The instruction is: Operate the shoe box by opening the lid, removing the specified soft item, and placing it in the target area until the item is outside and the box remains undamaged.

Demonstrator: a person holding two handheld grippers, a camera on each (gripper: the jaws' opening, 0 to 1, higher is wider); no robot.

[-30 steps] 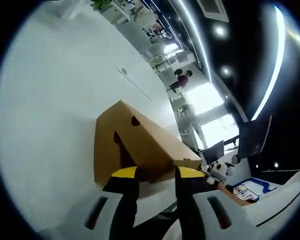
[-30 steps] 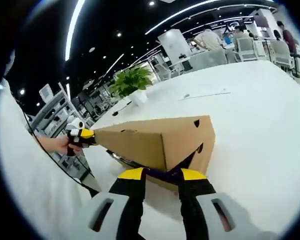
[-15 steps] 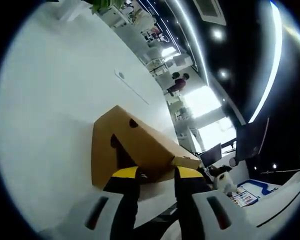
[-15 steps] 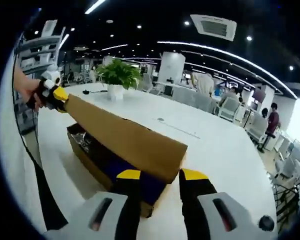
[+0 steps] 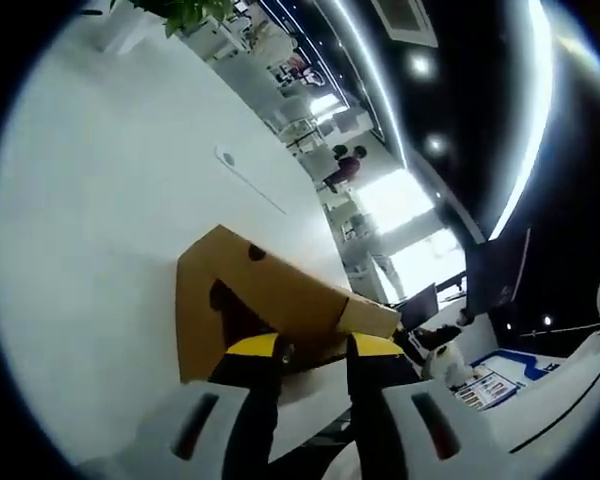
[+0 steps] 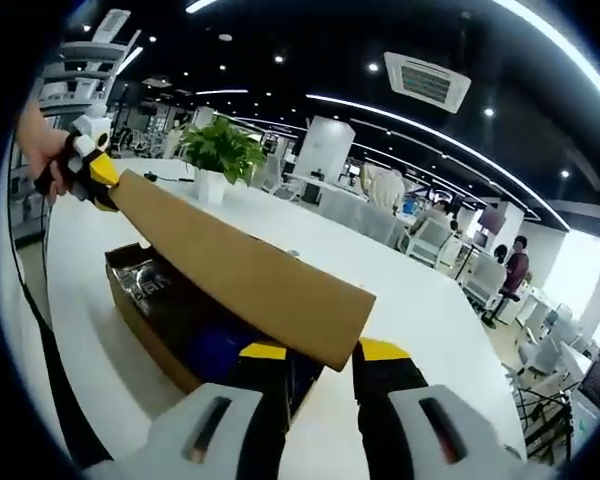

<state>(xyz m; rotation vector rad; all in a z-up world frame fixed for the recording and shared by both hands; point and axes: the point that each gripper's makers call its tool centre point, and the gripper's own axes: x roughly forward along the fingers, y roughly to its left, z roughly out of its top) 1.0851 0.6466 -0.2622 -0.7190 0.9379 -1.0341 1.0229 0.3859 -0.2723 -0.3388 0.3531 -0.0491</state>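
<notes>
Right gripper view looks along the right gripper (image 6: 315, 352), whose yellow-tipped black jaws stand apart at the near end of the brown cardboard shoe box (image 6: 145, 325). The box sits on the white table (image 6: 420, 310). Its brown cardboard lid (image 6: 235, 270) is raised and tilted above the open box, running from the upper left down to just above the right gripper's jaw tips; whether those jaws touch the lid cannot be told. At the lid's far end the left gripper (image 6: 92, 172), held in a person's hand (image 6: 38, 145), is clamped on the lid's edge. Inside the open box lie a dark blue soft item (image 6: 220, 350) near the right gripper and something clear and crinkled like plastic wrap (image 6: 145, 288) toward the far end. A green potted plant in a white pot (image 6: 218, 160) stands on the table beyond the box, and people sit at tables in the background.

Left gripper view shows the left gripper (image 5: 313, 352) with its yellow-tipped jaws closed on the lid's (image 5: 280, 290) lower edge, the brown cardboard rising away from them over the table (image 5: 100, 200). The lid's side panel carries a small dark round hole (image 5: 256, 254).
</notes>
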